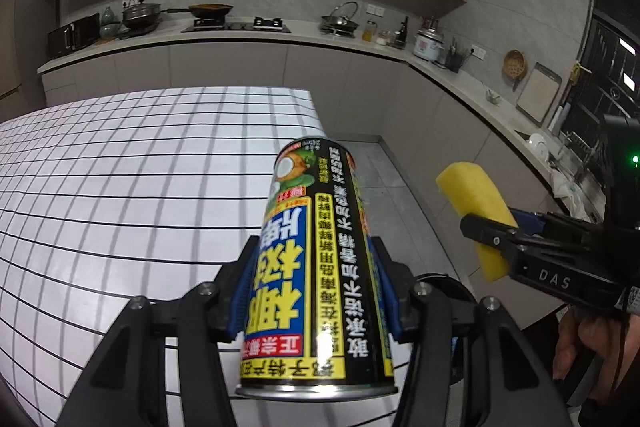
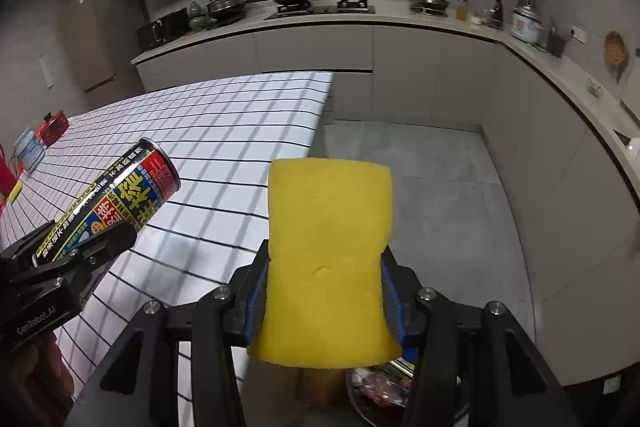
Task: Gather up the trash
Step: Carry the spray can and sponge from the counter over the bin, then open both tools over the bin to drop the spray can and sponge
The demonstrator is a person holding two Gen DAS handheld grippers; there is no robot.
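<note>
A black, yellow and blue drink can (image 1: 316,259) is clamped between the blue pads of my left gripper (image 1: 316,283), held above the right edge of the checked table. The same can (image 2: 116,203) appears at the left of the right wrist view, tilted, with the left gripper (image 2: 92,247) around it. My right gripper (image 2: 324,291) is shut on a yellow sponge (image 2: 328,251), held over the grey floor beside the table. In the left wrist view the sponge (image 1: 476,203) and right gripper (image 1: 492,235) sit at the right. Below the sponge, part of a bin with wrappers (image 2: 380,387) shows.
The white table with black grid lines (image 1: 120,187) fills the left. On its far left end stand a red box (image 2: 52,127) and a small tub (image 2: 28,151). Kitchen counters with a hob (image 1: 236,25), pots and a rice cooker (image 1: 428,43) run along the back and right walls.
</note>
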